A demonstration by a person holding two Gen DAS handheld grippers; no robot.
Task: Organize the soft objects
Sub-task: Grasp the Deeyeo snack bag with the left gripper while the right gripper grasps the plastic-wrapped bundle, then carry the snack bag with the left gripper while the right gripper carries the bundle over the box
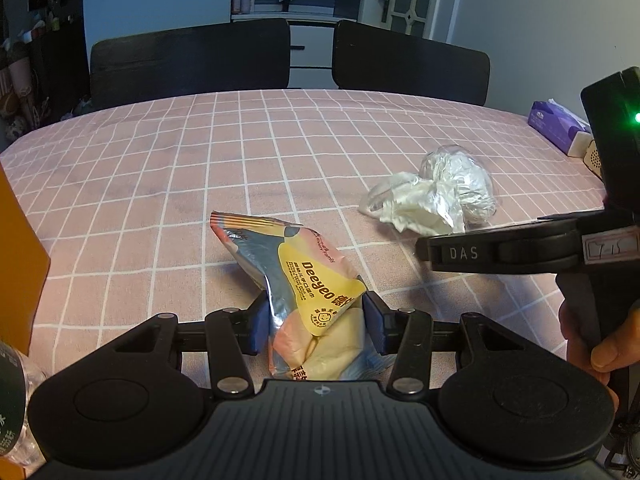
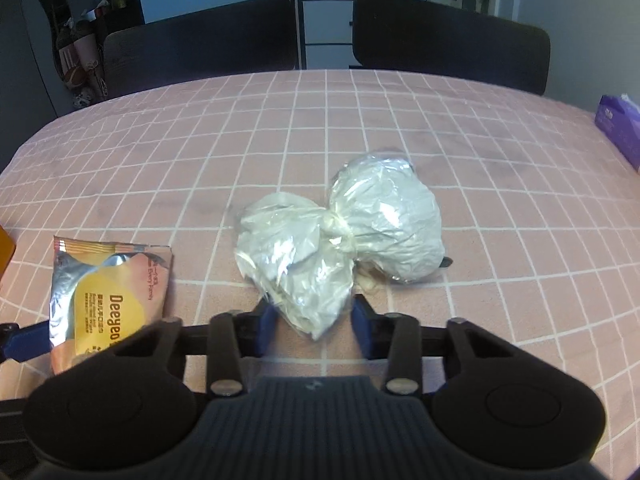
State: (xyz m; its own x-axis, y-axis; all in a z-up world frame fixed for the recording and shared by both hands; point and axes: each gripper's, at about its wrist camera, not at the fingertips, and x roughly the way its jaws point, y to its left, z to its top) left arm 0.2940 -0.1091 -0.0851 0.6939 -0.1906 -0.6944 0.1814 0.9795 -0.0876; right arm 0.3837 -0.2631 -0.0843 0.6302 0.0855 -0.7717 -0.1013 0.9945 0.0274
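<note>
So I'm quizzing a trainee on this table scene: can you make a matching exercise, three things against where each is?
Things:
1. snack packet
2. white plastic bag
3. purple tissue pack

Places:
A. far right edge of the table
B. between the left tool's fingers
C. in front of the right tool, its tail between the fingers

Pairs: 1-B, 2-C, 3-A

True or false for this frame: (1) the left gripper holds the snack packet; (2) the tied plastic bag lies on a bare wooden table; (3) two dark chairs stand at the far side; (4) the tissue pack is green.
1. True: the left gripper is shut on the snack packet.
2. False: the plastic bag lies on a pink checked tablecloth.
3. True: two chairs.
4. False: the tissue pack is purple.
</note>
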